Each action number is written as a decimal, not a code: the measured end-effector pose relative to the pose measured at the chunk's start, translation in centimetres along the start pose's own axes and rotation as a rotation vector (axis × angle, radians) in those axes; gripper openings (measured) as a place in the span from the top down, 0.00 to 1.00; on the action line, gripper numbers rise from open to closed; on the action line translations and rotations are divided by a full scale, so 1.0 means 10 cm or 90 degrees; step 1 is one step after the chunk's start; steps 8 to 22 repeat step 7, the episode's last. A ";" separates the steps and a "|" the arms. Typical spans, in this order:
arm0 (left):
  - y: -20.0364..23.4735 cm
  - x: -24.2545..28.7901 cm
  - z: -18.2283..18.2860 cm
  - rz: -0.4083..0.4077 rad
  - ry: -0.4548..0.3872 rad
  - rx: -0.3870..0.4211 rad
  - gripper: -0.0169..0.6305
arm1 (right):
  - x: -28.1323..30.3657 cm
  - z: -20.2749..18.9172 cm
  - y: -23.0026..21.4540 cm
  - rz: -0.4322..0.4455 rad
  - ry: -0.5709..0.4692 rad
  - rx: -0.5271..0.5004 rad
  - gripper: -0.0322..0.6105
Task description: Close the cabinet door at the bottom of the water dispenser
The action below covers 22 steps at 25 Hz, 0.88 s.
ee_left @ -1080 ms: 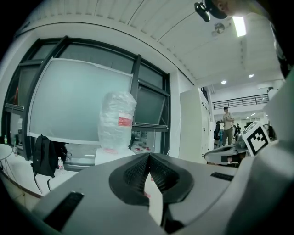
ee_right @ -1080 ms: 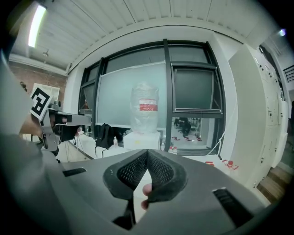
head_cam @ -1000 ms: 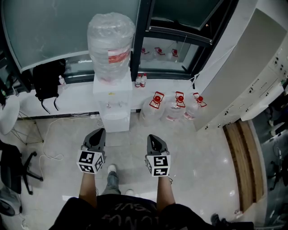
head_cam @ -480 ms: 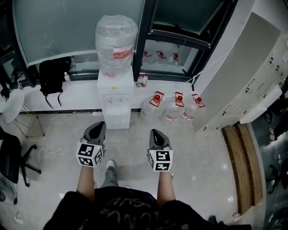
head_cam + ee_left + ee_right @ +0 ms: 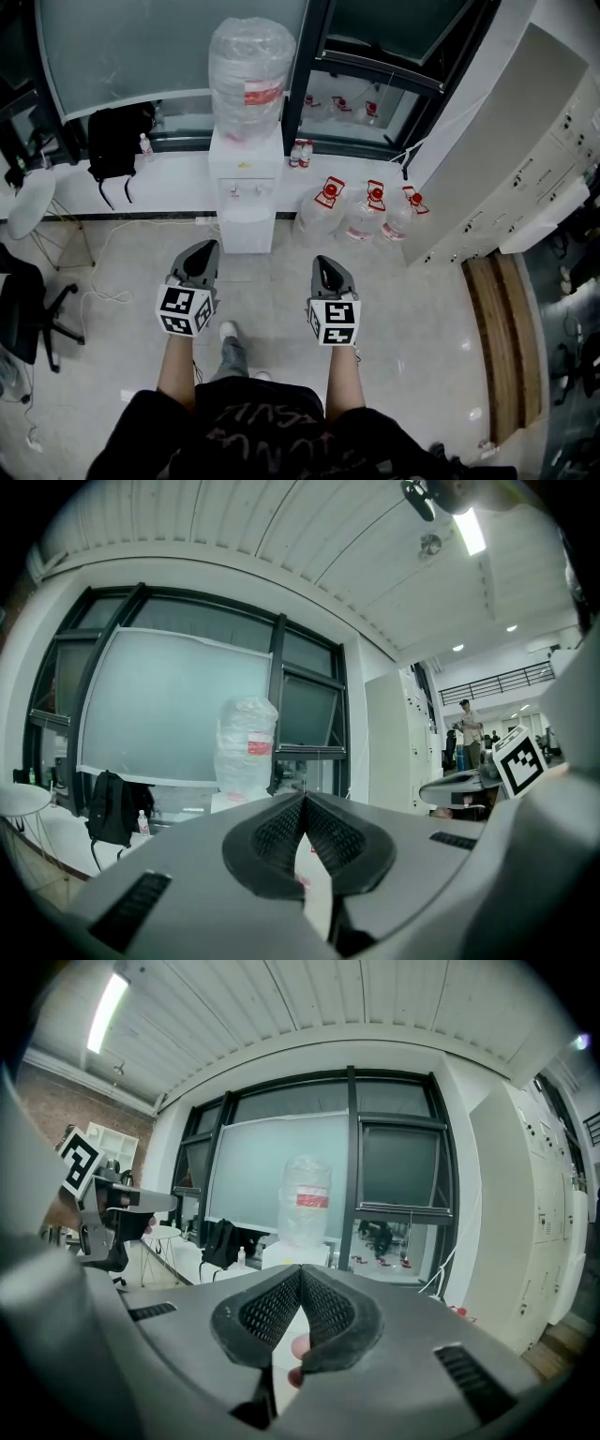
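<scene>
Head view: the white floor-standing water dispenser (image 5: 246,192), topped with a plastic-wrapped clear bottle (image 5: 250,66), stands against the window wall. Its bottom cabinet door (image 5: 246,234) faces the person, and I can't tell from this angle whether it's ajar or flush. The left gripper (image 5: 202,247) and right gripper (image 5: 324,262) are held side by side over the pale tiled floor (image 5: 412,309), both short of the dispenser and touching nothing. Three clear water jugs with red caps (image 5: 364,217) sit right of the dispenser, a black backpack (image 5: 114,145) to its left. Left gripper view: black ribbed jaws together at the tips, nothing between them, the wrapped bottle (image 5: 246,744) straight ahead. Right gripper view: jaws also together and empty, dispenser (image 5: 284,1254) centred beyond them.
</scene>
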State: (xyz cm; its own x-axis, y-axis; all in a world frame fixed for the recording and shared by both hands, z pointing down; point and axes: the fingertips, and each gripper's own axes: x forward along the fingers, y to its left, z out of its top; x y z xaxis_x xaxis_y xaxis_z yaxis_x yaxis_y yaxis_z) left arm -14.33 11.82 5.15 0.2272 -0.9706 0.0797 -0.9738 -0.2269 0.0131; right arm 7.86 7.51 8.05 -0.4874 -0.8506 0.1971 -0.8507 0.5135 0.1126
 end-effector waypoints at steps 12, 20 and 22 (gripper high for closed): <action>0.01 -0.07 0.01 0.006 -0.007 -0.007 0.95 | -0.04 -0.01 0.05 0.003 -0.002 0.000 0.93; 0.01 -0.07 0.01 0.006 -0.007 -0.007 0.95 | -0.04 -0.01 0.05 0.003 -0.002 0.000 0.93; 0.01 -0.07 0.01 0.006 -0.007 -0.007 0.95 | -0.04 -0.01 0.05 0.003 -0.002 0.000 0.93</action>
